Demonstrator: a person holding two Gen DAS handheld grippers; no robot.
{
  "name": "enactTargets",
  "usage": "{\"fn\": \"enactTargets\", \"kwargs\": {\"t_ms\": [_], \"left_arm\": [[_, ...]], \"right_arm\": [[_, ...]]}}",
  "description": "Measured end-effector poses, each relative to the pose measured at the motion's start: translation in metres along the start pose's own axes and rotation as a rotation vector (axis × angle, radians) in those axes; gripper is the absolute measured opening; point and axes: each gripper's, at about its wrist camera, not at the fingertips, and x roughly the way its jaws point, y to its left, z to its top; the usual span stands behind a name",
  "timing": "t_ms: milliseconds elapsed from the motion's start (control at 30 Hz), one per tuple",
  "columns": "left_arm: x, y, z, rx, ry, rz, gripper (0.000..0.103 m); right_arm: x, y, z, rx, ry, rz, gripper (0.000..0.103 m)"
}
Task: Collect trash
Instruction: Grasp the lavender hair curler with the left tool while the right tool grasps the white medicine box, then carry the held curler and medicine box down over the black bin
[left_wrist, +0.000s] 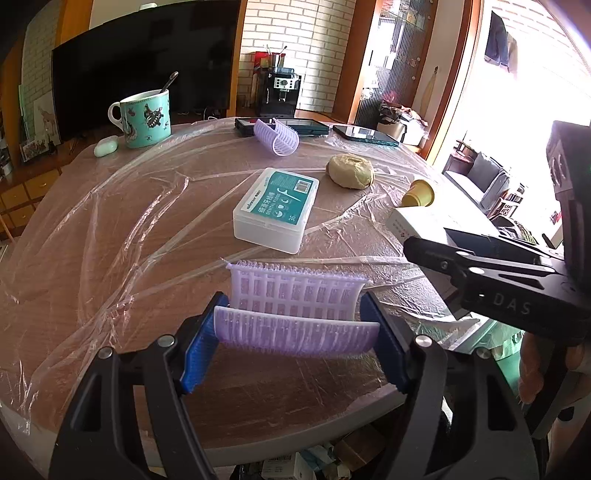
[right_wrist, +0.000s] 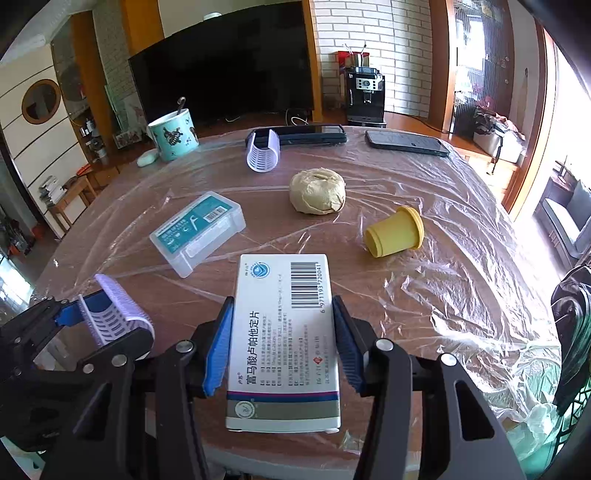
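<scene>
My left gripper (left_wrist: 295, 325) is shut on a purple plastic hair roller (left_wrist: 295, 310), held just above the near table edge; it also shows in the right wrist view (right_wrist: 114, 317). My right gripper (right_wrist: 282, 332) is shut on a white medicine box (right_wrist: 284, 339), held over the near edge; the box shows in the left wrist view (left_wrist: 417, 221). A second purple roller (right_wrist: 263, 151), a tan crumpled paper ball (right_wrist: 317, 191), a yellow cup on its side (right_wrist: 394, 232) and a clear floss box (right_wrist: 197, 232) lie on the plastic-covered table (right_wrist: 461, 295).
A teal mug with a spoon (right_wrist: 173, 136) and a pale earbud case (right_wrist: 146, 158) stand at the far left. Two dark phones or tablets (right_wrist: 406, 143) lie at the far edge. A bag with a green-white liner (right_wrist: 535, 410) sits at the right below the table.
</scene>
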Motion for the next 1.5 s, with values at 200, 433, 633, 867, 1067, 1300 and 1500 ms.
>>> {"fn": "enactTargets", "kwargs": {"t_ms": [200,433,633,867,1067,1300,1500], "left_arm": [[-0.006,0.000,-0.001,-0.005,-0.006,-0.002,0.074],[-0.022,-0.002,-0.003,-0.005,-0.020,-0.019,0.074],[-0.037,-0.005,-0.008,0.006,-0.035,-0.028,0.074],[-0.049,-0.008,-0.014,0.010,-0.045,-0.036,0.074],[-0.059,-0.010,-0.024,0.019,-0.040,-0.043,0.074],[-0.069,-0.018,-0.041,0.044,-0.024,-0.034,0.074],[-0.075,-0.024,-0.054,0.062,-0.006,-0.037,0.074]], "right_arm": [[-0.015,-0.003,-0.008,0.000,-0.011,0.043,0.050],[-0.038,-0.005,-0.017,-0.005,-0.024,0.107,0.050],[-0.054,-0.004,-0.028,-0.016,-0.032,0.143,0.050],[-0.068,0.000,-0.042,-0.031,-0.032,0.170,0.050],[-0.080,0.000,-0.057,-0.035,-0.021,0.213,0.050],[-0.089,0.003,-0.077,-0.061,-0.009,0.224,0.050],[-0.095,0.004,-0.091,-0.067,0.007,0.231,0.050]]}}
